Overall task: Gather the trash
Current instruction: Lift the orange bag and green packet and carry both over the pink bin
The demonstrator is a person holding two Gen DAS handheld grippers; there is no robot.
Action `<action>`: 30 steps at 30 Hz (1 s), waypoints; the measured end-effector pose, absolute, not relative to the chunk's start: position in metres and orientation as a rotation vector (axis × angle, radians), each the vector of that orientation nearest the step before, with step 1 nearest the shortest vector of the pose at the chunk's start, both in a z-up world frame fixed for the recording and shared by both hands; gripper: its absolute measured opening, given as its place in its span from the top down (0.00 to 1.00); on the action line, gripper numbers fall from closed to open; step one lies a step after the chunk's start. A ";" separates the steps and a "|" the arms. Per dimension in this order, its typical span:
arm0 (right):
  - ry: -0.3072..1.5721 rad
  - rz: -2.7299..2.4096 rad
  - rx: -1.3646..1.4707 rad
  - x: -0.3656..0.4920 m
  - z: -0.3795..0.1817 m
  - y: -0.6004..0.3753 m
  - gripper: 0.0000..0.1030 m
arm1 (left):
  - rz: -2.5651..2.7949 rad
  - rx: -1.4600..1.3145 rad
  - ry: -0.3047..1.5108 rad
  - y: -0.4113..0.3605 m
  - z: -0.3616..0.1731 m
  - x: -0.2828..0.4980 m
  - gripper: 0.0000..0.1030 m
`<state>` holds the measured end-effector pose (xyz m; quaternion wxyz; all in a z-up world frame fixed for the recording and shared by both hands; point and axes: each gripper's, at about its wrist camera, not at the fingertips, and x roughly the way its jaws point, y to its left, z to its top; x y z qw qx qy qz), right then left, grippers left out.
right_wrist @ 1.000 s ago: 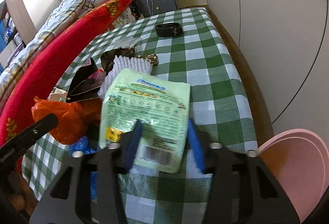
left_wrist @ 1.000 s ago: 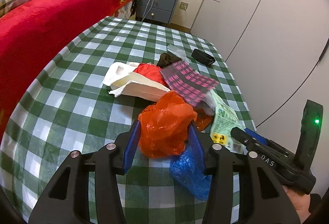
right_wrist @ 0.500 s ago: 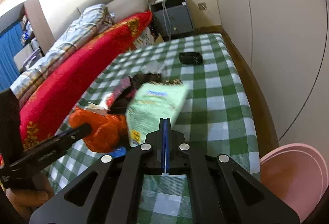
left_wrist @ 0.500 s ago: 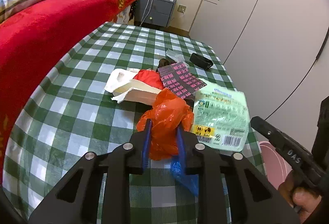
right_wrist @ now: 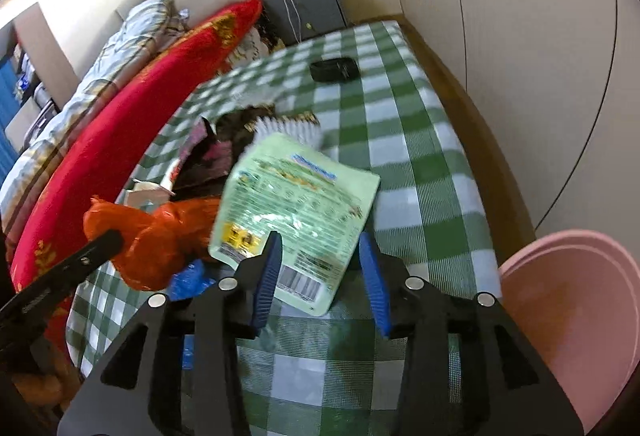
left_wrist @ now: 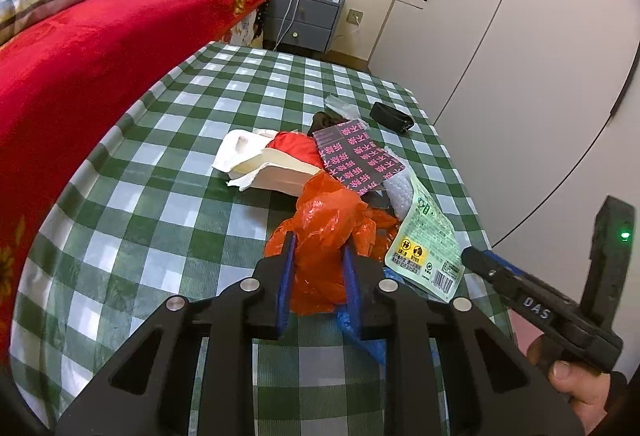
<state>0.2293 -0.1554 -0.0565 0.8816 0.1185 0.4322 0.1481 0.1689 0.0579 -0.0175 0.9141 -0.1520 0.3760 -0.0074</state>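
Left claw: clenched on the orange plastic bag; both blue pads press into its crumpled bulk.
Right claw: jaws opening; the lower edge of the green snack packet lies between the blue pads, which do not press on it.
Green snack packet: flat, barcode end toward the right claw, lying on the worktop just beside the orange bag.
Worktop: covered in green-and-white checked cloth.
Blue plastic bag: crumpled, under and beside the orange bag.
Trash heap, farther back: white foam box, red bag, dark wrapper with pink characters, all touching or overlapping.
Black pouch: alone near the far edge of the worktop, well apart from the heap.
Pink basin: off the worktop's edge, to the right of the right claw.
Person's hand: gripping the right claw's handle.
Surroundings: red blanket to the left; grey nightstand beyond.
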 end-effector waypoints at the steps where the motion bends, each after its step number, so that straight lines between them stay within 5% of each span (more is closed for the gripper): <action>1: 0.914 0.302 0.260 0.232 -0.061 -0.158 0.59 | -0.016 -0.312 0.775 0.058 -0.018 0.169 0.79; 14: 0.973 0.356 0.351 0.244 -0.078 -0.156 0.56 | -0.020 -0.306 0.778 0.057 -0.020 0.171 0.79; 21: 0.914 0.415 0.336 0.238 -0.063 -0.148 0.87 | -0.018 -0.298 0.775 0.057 -0.019 0.171 0.79; 30: 0.758 0.457 0.290 0.215 -0.020 -0.148 0.99 | -0.024 -0.259 0.737 0.053 -0.009 0.166 0.80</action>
